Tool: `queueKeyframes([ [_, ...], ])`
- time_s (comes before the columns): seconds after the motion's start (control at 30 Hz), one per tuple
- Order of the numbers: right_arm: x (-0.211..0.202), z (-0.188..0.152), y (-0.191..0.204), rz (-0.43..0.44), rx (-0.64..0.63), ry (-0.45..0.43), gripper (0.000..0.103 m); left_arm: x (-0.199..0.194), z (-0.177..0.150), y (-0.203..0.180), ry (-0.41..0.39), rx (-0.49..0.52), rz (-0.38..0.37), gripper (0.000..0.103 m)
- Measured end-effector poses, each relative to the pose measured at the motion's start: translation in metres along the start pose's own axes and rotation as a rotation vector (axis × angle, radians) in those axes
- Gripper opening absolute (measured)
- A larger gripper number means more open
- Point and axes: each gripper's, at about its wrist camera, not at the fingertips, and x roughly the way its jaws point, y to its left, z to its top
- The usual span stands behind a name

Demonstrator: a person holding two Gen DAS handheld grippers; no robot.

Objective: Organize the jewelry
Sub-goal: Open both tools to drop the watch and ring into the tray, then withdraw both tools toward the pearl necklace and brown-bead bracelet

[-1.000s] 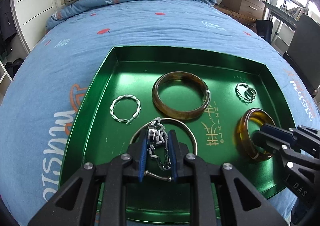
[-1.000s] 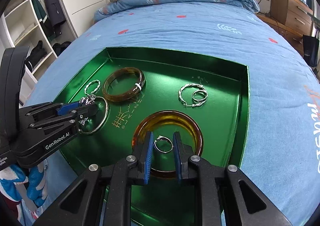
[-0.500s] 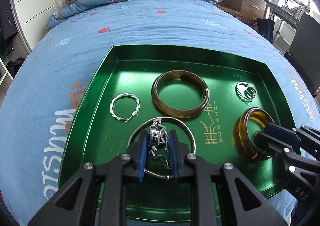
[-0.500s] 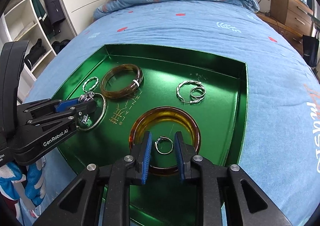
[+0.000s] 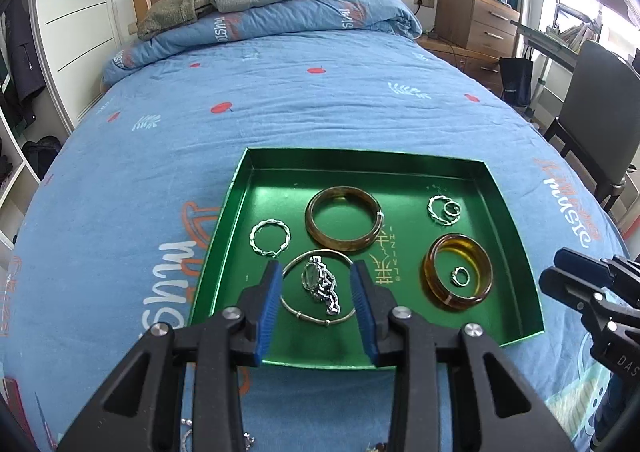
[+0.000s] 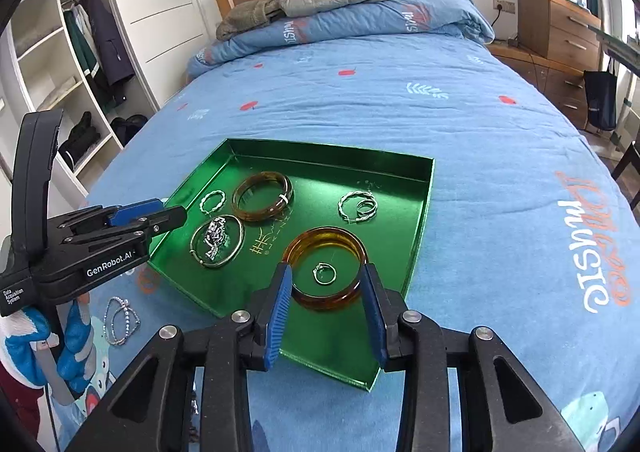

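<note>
A green tray (image 5: 360, 154) lies on the blue bed. My left gripper (image 5: 316, 266) hovers over its near left part, jaws opening and empty. Below them a silver watch (image 5: 320, 284) lies inside a thin silver bangle (image 5: 292, 308). My right gripper (image 6: 327, 268) hovers over the near right part, jaws also opening and empty. Under it a small ring (image 6: 325, 274) rests inside an amber bangle (image 6: 326, 234). A brown bangle (image 5: 344, 224), a twisted silver hoop (image 5: 270, 238) and a second hoop with a ring (image 5: 442, 210) lie farther back.
Beaded bracelets (image 6: 120, 320) lie on the cover left of the tray, near the gloved hand (image 6: 72, 336) holding the left gripper. More loose pieces (image 5: 186, 440) sit at the bed's near edge. A folded duvet (image 5: 280, 16) is at the head, a chair (image 5: 592, 112) to the right.
Both grippers have risen and drawn back from the tray while their jaws widened. The left let go of the watch, the right let go of the small ring.
</note>
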Motion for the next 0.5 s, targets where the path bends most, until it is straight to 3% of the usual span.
queueKeyframes([
  [0.5, -0.144, -0.033, 0.013, -0.026, -0.011, -0.135, 0.041, -0.16, -0.018, 0.0, -0.16, 0.028, 0.006, 0.033],
])
